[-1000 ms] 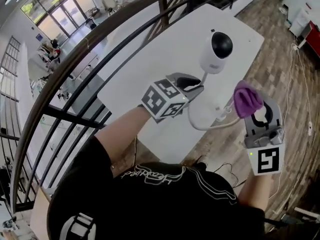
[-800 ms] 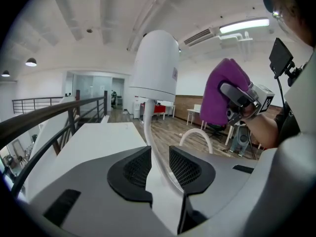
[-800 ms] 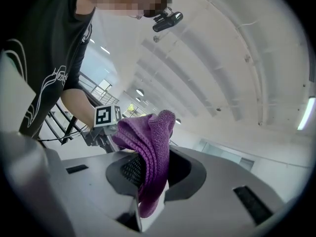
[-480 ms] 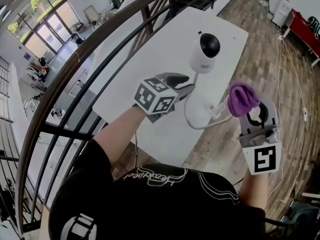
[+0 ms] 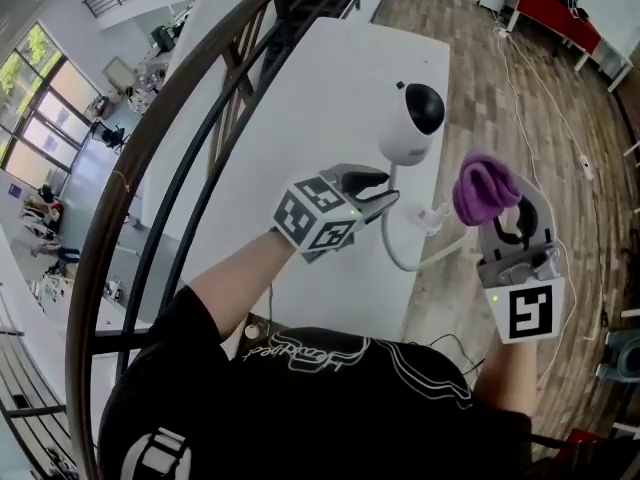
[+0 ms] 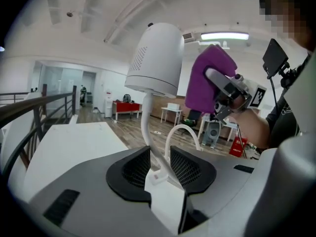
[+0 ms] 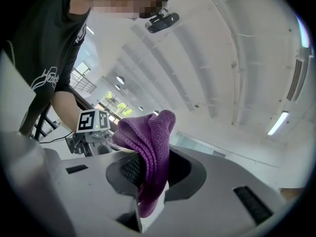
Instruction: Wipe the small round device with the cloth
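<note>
The small round white camera (image 5: 408,124) stands on a thin white stalk (image 6: 146,122), lens towards the cloth. My left gripper (image 5: 375,190) grips the stalk's foot, where a white cable (image 5: 420,263) loops off. Its jaws have just been opening. In the left gripper view the stalk and cable fill the gap between the pads of that gripper (image 6: 160,164). My right gripper (image 5: 500,208) is shut on a bunched purple cloth (image 5: 482,190), held just right of the camera and apart from it. The cloth (image 7: 150,152) hangs between the right gripper's (image 7: 153,174) pads.
A white table (image 5: 330,88) lies under and beyond the camera. A dark curved railing (image 5: 170,128) runs along its left side. Wooden floor (image 5: 520,88) spreads to the right, with a red cabinet (image 5: 550,8) at the back.
The left gripper has turned, and the camera now leans more to the right. The right gripper has risen a little, bringing the cloth slightly nearer the camera head.
</note>
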`<state>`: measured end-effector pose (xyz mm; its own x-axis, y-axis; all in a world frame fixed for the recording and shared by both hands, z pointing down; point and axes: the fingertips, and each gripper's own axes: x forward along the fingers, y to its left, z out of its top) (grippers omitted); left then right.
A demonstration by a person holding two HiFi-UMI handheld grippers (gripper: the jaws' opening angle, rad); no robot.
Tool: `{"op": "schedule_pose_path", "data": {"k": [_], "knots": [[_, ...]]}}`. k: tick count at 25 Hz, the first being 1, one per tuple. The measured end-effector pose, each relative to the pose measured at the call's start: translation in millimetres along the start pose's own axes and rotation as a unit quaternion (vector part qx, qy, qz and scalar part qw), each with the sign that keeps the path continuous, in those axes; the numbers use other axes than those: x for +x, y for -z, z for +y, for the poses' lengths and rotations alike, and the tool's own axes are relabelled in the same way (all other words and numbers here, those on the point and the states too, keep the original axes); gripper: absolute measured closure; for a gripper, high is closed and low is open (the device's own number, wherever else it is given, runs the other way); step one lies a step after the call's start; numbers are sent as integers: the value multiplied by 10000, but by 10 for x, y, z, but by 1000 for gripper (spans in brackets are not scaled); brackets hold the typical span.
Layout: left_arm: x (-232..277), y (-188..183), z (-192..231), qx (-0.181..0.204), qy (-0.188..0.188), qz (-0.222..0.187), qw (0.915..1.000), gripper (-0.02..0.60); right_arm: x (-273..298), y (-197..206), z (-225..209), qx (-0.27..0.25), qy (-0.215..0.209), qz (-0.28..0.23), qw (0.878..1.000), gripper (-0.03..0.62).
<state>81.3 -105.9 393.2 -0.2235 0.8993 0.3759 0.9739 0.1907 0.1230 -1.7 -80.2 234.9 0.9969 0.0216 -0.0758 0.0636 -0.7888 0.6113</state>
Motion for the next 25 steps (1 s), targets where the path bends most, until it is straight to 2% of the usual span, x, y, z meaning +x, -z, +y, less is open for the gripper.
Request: {"op": "schedule_pose_path", "data": {"k": [4,11,15,25], "knots": [[-46,61,36,293,505,102,9982,462,110,-80,-26,146,708,187,9972,533],[-49,57,-5,463,846,117,9953,462,251,-319,-172,112,1445,264,9891,533],[-44,57,11,466,904,26,9948,462,377,-463,-208,51,1598,155,9870,533],[-57,56,-12,434,1001,29,9940,462,591,-516,-3,-444,1799,646,9805,533]]}}
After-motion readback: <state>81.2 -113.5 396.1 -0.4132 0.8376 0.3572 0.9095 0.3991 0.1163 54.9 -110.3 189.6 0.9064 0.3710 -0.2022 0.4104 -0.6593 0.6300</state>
